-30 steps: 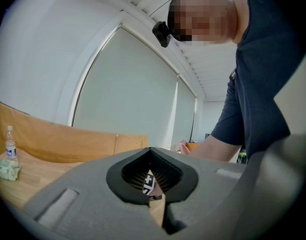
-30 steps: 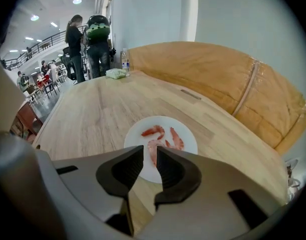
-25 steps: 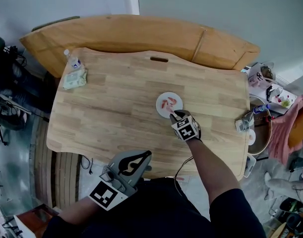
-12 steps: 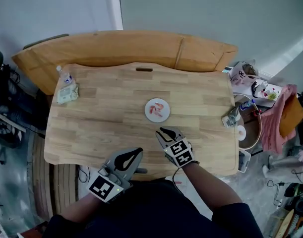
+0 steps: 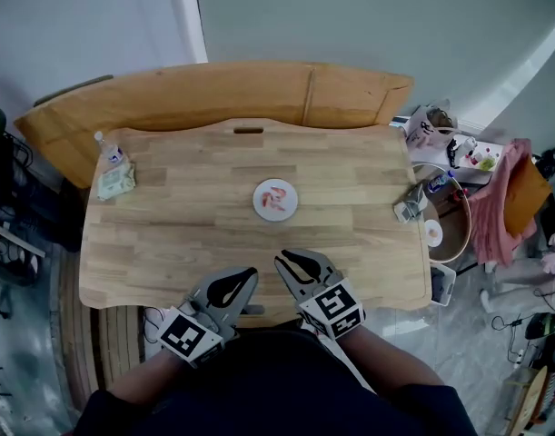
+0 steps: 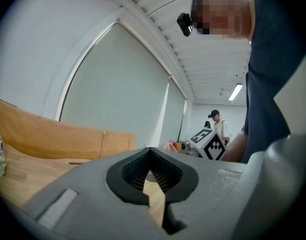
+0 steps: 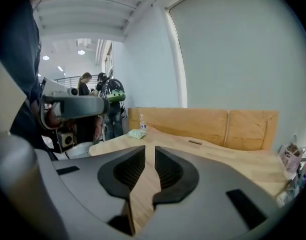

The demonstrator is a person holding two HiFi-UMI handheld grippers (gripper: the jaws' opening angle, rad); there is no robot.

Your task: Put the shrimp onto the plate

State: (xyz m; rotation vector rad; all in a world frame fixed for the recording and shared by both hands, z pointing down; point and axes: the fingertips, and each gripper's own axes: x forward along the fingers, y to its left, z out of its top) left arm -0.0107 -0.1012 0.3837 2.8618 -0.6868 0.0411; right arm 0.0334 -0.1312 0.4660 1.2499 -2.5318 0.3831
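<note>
A wooden table (image 5: 186,230) seen from above, with pink shrimp (image 5: 276,197) already lying on a small white plate (image 5: 262,210) near the table's middle. The left claw (image 5: 252,272) and right claw (image 5: 281,259) hover side by side at the near edge, well apart from the plate, both empty: the left's tips touch, the right's show a thin gap. The task looks finished, so the best course is probably to keep both claws at this edge and avoid nudging the plate.
</note>
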